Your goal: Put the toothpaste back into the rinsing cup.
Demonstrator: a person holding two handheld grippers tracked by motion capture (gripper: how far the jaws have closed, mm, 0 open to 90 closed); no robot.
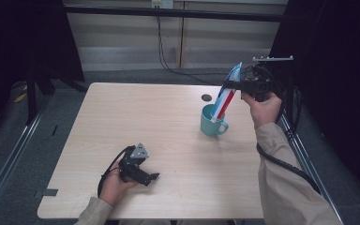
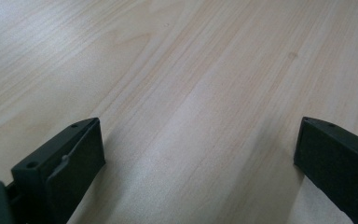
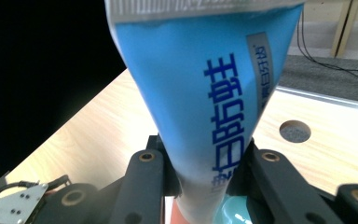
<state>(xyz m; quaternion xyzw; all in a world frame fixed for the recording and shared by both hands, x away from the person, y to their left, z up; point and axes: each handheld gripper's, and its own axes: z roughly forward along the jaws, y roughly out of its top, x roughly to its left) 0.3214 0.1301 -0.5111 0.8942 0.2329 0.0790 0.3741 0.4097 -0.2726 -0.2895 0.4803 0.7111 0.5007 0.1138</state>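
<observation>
At right of frame, right gripper (image 1: 229, 85) clamped on toothpaste tube (image 1: 226, 96), tilted, cap end in mug (image 1: 212, 122) for standing it there; lower left, left gripper (image 1: 153, 176) wide apart, idle on table (image 1: 168, 140).

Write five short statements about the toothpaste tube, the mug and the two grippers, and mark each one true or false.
1. The right gripper is shut on the toothpaste tube. True.
2. The toothpaste tube lies flat on the table. False: it is held tilted in the air, its lower end at the mouth of the teal mug.
3. The left gripper is clamped on the mug's handle. False: its jaws stand open with bare tabletop between them, well away from the mug.
4. The mug stands upright on the table. True.
5. The tube is green and yellow. False: it is blue, with white and red showing lower down.
</observation>
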